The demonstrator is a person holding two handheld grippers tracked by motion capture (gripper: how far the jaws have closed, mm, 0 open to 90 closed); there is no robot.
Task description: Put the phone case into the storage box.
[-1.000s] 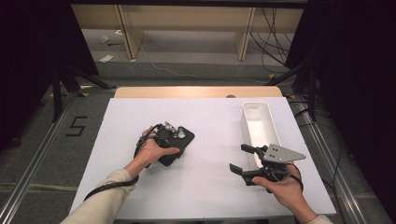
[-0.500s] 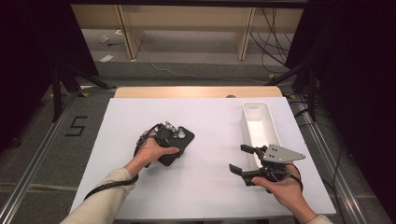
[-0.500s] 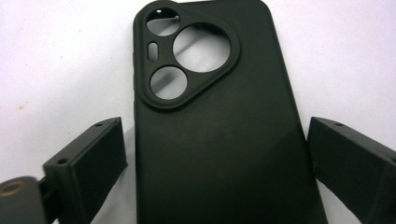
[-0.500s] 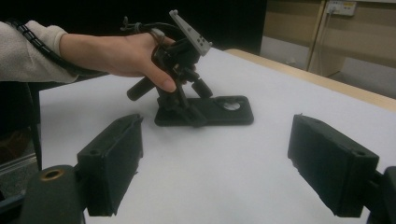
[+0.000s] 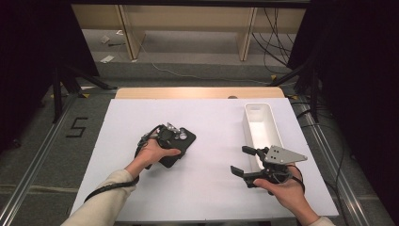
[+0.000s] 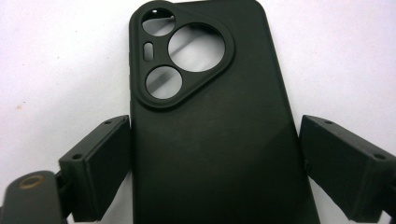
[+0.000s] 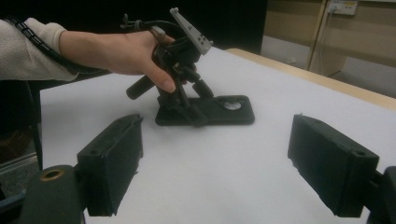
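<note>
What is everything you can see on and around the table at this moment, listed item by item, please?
phone case: one, black, flat on the table left of centre, between the left gripper's jaws
tray: one, white, long, at the table's right side
table: one, white top
left gripper: one, black, jaws just been closing around the case; one pad at its edge, the other apart
right gripper: one, black with grey plate, jaws wide, nothing between them, beside the tray
hands: two, one on each gripper

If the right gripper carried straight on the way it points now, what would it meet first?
Probably the black phone case lying flat on the table, with the left gripper standing over it; the stretch between looks free, though depth is uncertain.
</note>
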